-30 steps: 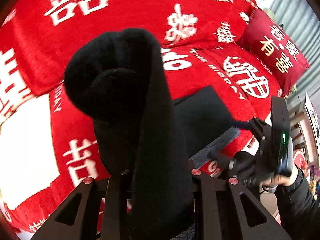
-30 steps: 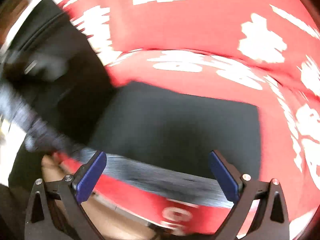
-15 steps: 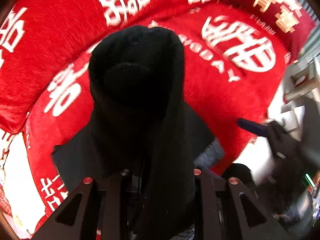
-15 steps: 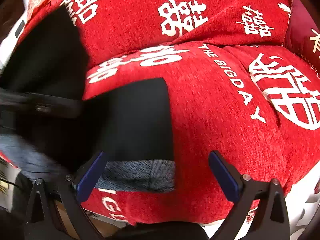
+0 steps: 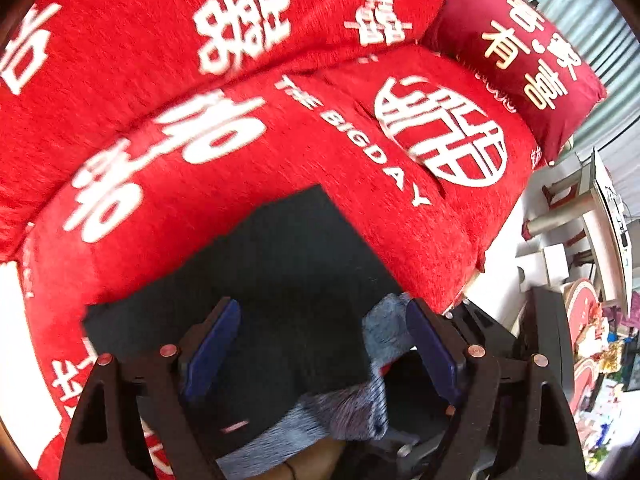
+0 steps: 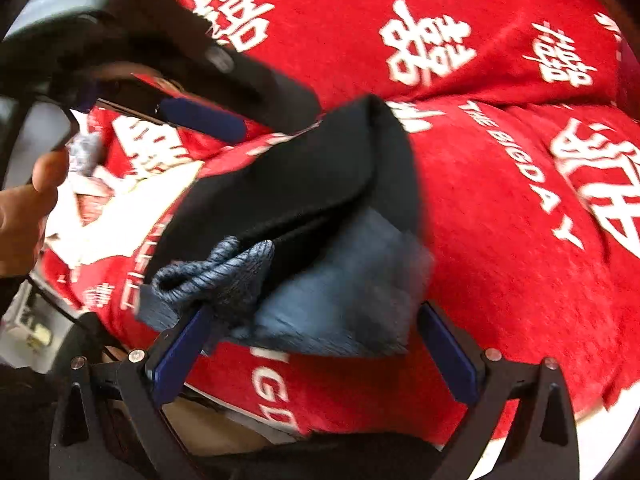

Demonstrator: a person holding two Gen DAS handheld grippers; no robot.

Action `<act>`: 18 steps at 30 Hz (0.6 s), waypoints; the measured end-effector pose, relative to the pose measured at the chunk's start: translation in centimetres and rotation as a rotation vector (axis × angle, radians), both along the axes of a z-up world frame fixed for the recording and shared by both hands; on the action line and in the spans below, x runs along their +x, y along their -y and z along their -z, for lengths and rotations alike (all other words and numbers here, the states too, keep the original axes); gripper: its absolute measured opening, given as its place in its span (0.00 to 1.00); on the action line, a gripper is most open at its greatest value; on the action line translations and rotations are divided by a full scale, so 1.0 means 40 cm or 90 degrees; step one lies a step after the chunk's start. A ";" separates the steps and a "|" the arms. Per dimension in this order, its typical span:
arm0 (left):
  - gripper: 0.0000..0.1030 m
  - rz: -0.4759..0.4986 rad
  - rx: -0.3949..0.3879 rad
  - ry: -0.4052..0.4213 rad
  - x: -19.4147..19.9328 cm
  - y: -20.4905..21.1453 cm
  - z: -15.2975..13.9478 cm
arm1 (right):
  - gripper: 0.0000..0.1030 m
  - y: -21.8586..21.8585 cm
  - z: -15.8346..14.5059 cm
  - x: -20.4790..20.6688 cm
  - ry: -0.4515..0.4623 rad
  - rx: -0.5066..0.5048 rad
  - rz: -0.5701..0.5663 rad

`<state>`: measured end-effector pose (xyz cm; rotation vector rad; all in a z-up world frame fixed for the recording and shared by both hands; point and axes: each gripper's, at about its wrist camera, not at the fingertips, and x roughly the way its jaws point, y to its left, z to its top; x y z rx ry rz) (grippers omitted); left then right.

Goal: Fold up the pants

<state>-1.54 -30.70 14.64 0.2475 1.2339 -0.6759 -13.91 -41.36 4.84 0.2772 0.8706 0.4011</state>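
Observation:
The black pants [image 5: 288, 280] lie folded in a flat stack on the red sofa seat, near its front edge, with the grey-blue ribbed waistband [image 5: 348, 408] at the near side. My left gripper [image 5: 320, 348] is open just above the stack, its blue pads on either side, holding nothing. In the right wrist view the pants [image 6: 320, 176] show stacked layers, with the grey waistband [image 6: 332, 296] bunched at the front. My right gripper [image 6: 312, 336] is open around the waistband edge, not closed on it. The left gripper [image 6: 200, 116] shows at upper left there.
The red sofa cover [image 5: 400, 208] with white characters and lettering spreads around the pants. A dark red cushion [image 5: 520, 52] leans at the far right end. Furniture and clutter [image 5: 580, 280] stand beyond the sofa's right end. A hand [image 6: 24, 208] is at the left.
My left gripper has let go of the black pant fabric it held up; the fabric now lies flat on the stack. My right gripper has moved in close to the waistband.

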 end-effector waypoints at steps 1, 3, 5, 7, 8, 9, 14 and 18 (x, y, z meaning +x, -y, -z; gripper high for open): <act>0.83 -0.015 0.014 0.021 -0.004 -0.037 -0.001 | 0.99 0.002 0.003 0.007 -0.009 0.021 -0.004; 0.83 -0.047 0.033 0.043 0.002 -0.100 0.012 | 0.99 0.010 0.005 0.019 -0.036 0.070 -0.012; 0.83 -0.089 0.038 0.036 0.008 -0.188 0.049 | 0.99 0.021 0.002 0.018 -0.037 0.098 -0.021; 0.83 -0.141 0.029 0.013 0.014 -0.276 0.090 | 0.99 0.033 -0.009 0.001 -0.021 0.094 -0.025; 0.83 -0.166 0.026 0.005 0.015 -0.312 0.110 | 0.99 0.043 -0.016 -0.008 -0.011 0.094 -0.022; 0.83 -0.187 0.025 -0.002 0.014 -0.343 0.128 | 0.99 0.057 -0.022 -0.018 -0.004 0.099 -0.012; 0.83 -0.270 0.014 -0.031 0.001 -0.421 0.212 | 0.99 0.078 -0.061 -0.027 0.001 0.066 0.063; 0.83 -0.280 0.014 -0.008 -0.010 -0.417 0.227 | 0.99 -0.003 -0.130 -0.031 0.081 0.000 0.029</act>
